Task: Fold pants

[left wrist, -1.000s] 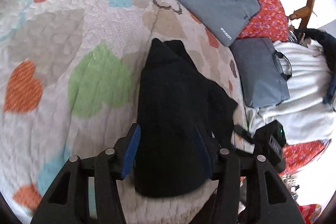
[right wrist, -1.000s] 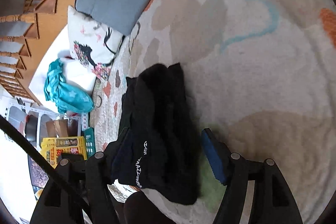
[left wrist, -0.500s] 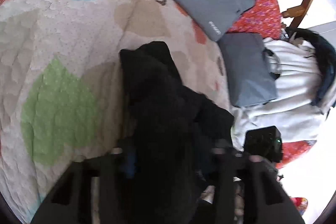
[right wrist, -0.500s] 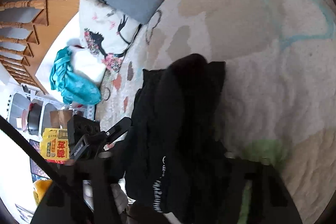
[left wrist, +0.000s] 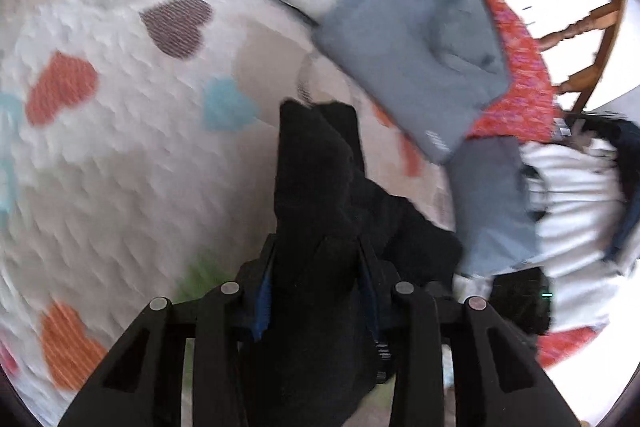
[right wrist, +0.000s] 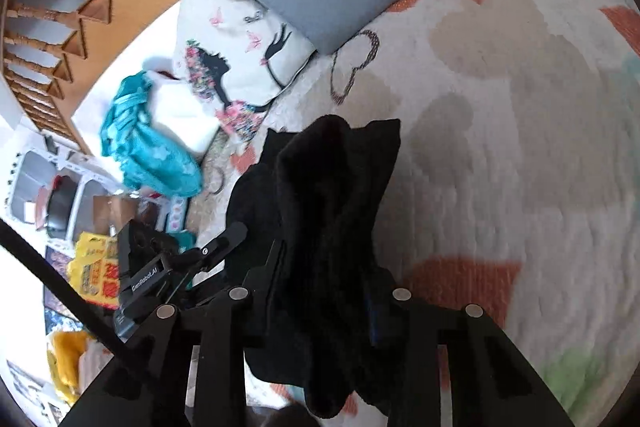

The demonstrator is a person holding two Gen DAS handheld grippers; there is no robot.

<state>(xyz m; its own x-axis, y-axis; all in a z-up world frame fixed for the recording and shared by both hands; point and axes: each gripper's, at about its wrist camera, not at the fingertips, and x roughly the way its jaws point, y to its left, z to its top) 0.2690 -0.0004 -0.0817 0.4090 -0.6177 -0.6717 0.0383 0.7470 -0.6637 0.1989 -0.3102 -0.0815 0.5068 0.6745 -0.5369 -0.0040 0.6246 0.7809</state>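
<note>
The black pants (left wrist: 316, 167) lie bunched in a long heap on the heart-patterned quilt (left wrist: 120, 155), and their near end is raised off it. My left gripper (left wrist: 318, 251) is shut on that near end, its blue pads pressed into the cloth. In the right wrist view the same pants (right wrist: 332, 167) hang bunched between the fingers of my right gripper (right wrist: 326, 259). Its jaws are still closing, and the cloth fills the gap between them. The fingertips are mostly hidden by fabric. The left gripper's body (right wrist: 152, 271) shows beside the pants.
A large grey laptop bag (left wrist: 416, 59) and a smaller grey bag (left wrist: 488, 207) lie just beyond and to the right of the pants. A printed pillow (right wrist: 240, 67), a teal cloth (right wrist: 148, 155), a white garment (left wrist: 580, 203) and wooden chairs (left wrist: 580, 7) line the bed's edge.
Both grippers have closed from wide open onto the pants' near end. They have raised it and carried it forward over the quilt, towards the grey bag and the pillow.
</note>
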